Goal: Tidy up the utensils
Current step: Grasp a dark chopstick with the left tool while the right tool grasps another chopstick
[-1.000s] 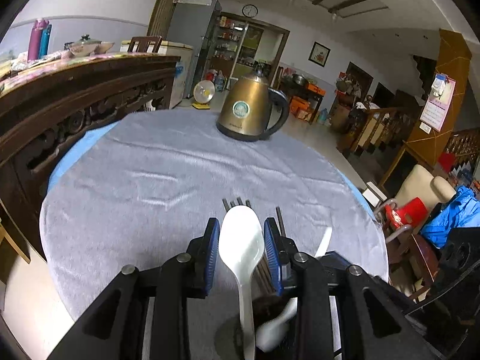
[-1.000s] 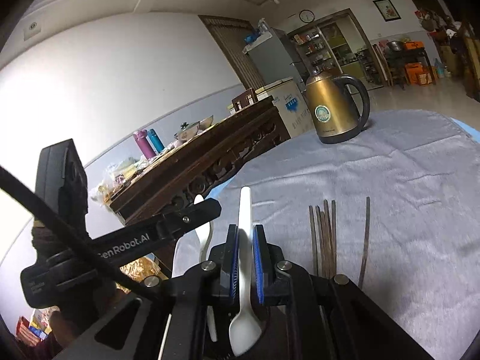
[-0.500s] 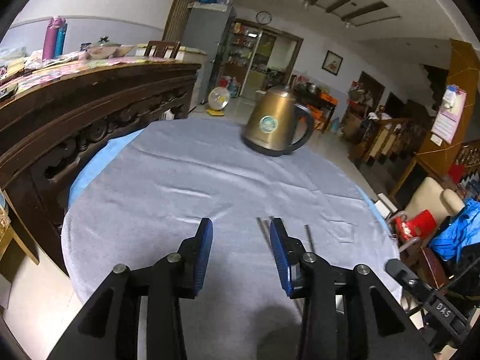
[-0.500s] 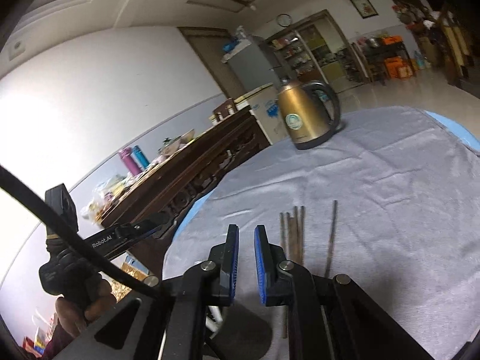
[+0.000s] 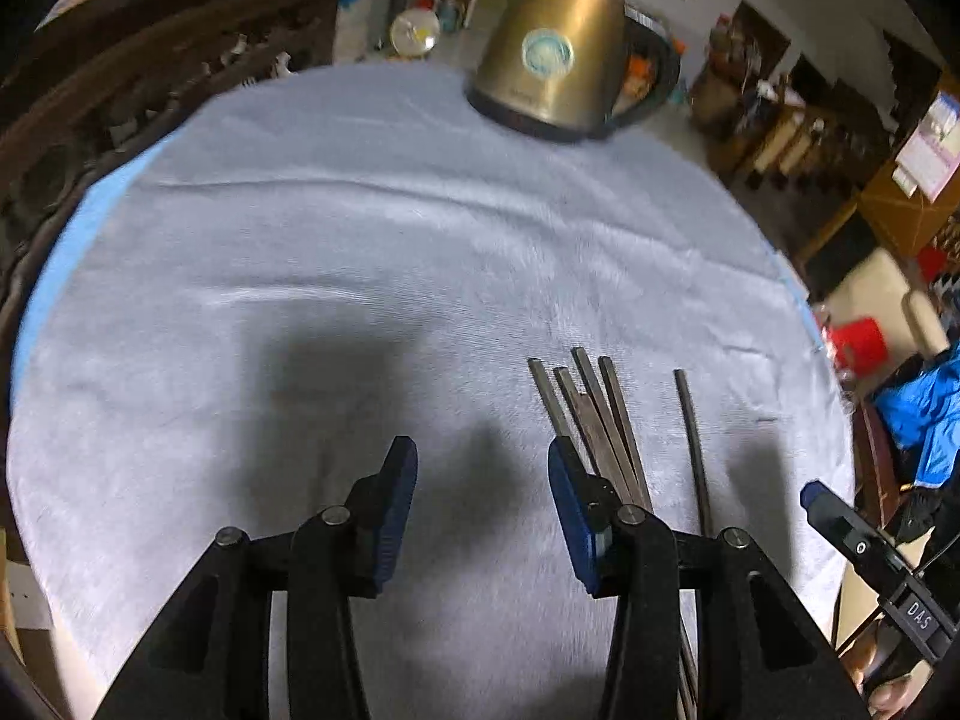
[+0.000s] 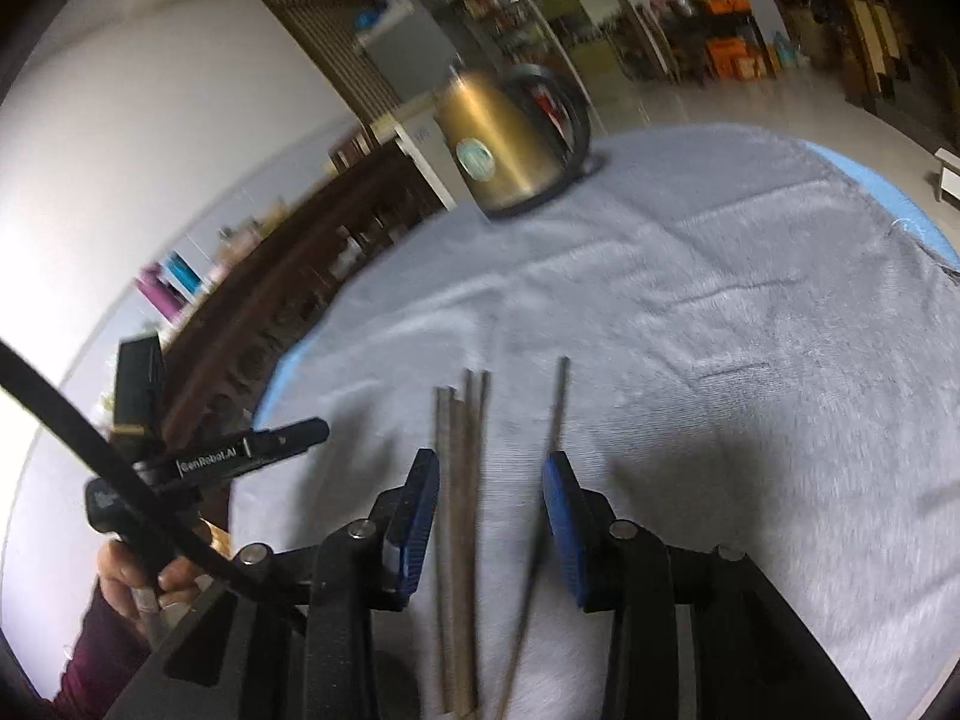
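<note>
The chopsticks [image 6: 459,480] lie on the grey cloth [image 5: 360,240] that covers the round desk, on the near side of the brass kettle [image 5: 552,54], well apart from it. Their long axis runs away from both tools, toward the kettle. There is a bunch of five and a lone stick [image 6: 555,414] just to its right.

The right tool [image 6: 489,516] is the nearer — its jaws, opening, straddle the bunch and the lone stick, with neither blue pad pressing on them. The left tool [image 5: 483,510] hangs over bare cloth just left of the bunch, its jaws also opening, with nothing between them.

The sticks are thin, dark, square-ended and probably hard and slippery; the cloth is soft and napped, with low creases. The next grasp likely suits the right tool, closing across the sticks — not along them.
</note>
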